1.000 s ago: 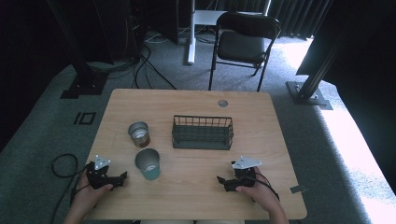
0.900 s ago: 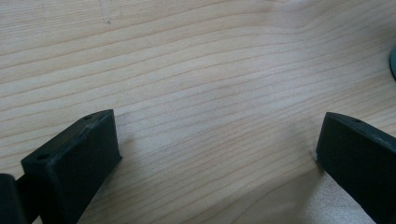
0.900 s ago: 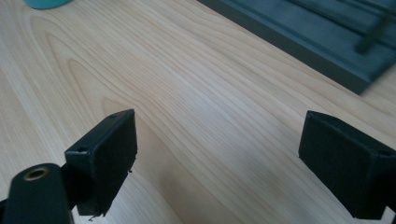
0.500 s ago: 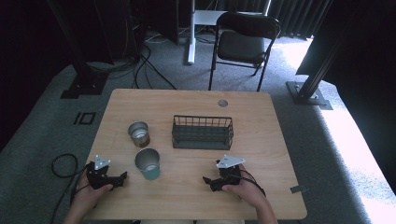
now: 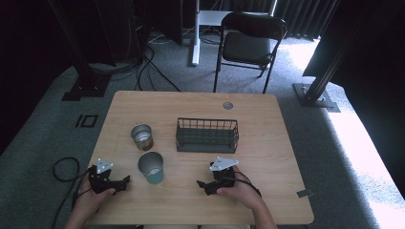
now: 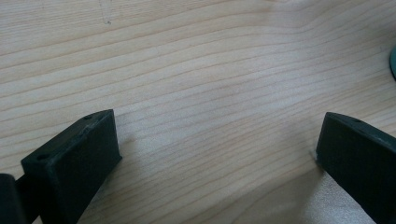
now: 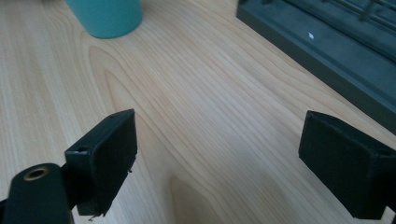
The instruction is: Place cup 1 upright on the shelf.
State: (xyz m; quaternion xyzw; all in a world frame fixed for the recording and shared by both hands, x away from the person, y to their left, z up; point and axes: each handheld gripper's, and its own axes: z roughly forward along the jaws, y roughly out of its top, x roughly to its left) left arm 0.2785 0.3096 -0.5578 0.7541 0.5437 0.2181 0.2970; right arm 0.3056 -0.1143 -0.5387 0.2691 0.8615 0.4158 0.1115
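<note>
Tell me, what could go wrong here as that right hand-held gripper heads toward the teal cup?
The right hand-held gripper is open and low over the table. The teal cup stands upright with the metal can close behind it, so a sideways bump might tip the cup or push it into the can. The wire basket sits near the gripper's far side, so a wide swing could clip it.

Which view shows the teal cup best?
The high view: the teal cup stands upright and whole on the table, its open rim visible. The right gripper view catches just its lower part at the top edge; the left gripper view, a sliver.
</note>
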